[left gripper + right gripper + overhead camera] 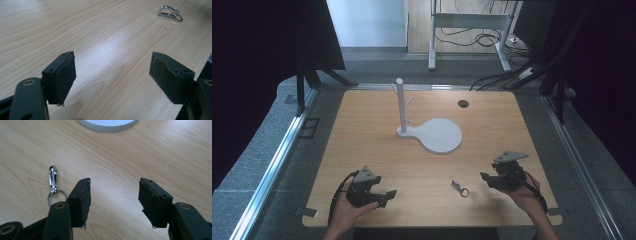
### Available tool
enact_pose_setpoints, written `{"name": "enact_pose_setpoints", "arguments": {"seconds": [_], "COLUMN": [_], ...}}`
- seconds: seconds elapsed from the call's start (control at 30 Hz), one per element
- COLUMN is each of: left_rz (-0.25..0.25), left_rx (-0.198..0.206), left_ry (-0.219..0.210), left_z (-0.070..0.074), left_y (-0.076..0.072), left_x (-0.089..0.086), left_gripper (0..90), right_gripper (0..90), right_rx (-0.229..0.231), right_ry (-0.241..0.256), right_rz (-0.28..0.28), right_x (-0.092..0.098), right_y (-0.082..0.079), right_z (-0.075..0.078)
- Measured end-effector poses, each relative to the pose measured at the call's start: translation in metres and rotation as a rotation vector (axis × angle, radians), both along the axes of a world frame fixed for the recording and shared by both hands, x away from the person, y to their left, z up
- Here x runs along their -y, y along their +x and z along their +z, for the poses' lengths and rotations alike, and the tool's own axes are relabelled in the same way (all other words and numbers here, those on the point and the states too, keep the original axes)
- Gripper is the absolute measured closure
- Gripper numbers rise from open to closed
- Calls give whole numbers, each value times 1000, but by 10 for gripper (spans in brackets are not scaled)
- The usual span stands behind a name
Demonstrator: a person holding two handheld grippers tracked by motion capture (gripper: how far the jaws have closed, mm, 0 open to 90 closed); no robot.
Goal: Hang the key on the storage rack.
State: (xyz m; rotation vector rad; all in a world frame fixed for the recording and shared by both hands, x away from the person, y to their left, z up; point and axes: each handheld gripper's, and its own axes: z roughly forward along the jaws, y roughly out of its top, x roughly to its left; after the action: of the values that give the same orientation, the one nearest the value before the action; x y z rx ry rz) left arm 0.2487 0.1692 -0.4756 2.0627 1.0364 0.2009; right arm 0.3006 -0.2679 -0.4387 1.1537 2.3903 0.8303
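item: metal clip with ring (459, 188), lying flat on the wooden table (362, 140) near its front edge, between your two grippers and closer to the right one. your right gripper (485, 176): jaws wide apart, holding nothing, clip just beside its left jaw. your left gripper (388, 196): jaws wide apart, holding nothing, clip well off. beyond: white stand (401, 105) with pegs on a round base plate (442, 135), bare, mid-table. nothing lies between clip and either gripper.

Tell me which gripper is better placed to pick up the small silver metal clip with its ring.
Right. The right gripper sits open close beside the small silver metal clip, which lies just off its jaw in the right gripper view. The left gripper is also open but farther off.
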Motion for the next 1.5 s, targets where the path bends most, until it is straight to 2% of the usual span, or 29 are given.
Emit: {"name": "enact_pose_setpoints", "arguments": {"seconds": [0.13,0.2,0.33,0.47,0.57,0.9,1.5], "left_rz": [-8,-10,-20,-19,-22,-36,-56], "left_rx": [0,-1,-1,0,1,-2,-7], "left_ry": [9,10,14,14,17,26,41], "left_z": [-1,-2,-2,-2,-2,-4,-6], "left_y": [0,0,0,0,0,-1,-1], "left_x": [1,1,3,3,4,7,11], "left_gripper": [222,223,225,226,227,229,232], "right_gripper": [459,463,493,510,536,581,647], "right_rx": [-43,-49,-97,-123,-161,-223,-293], "right_ry": [-22,-22,-27,-50,-82,-120,-173], "right_rz": [40,44,79,108,152,188,237], "right_x": [-8,-9,-18,-25,-37,-53,-80], "right_y": [3,3,7,9,10,15,18], "right_z": [6,6,7,5,3,-8,-24]}}
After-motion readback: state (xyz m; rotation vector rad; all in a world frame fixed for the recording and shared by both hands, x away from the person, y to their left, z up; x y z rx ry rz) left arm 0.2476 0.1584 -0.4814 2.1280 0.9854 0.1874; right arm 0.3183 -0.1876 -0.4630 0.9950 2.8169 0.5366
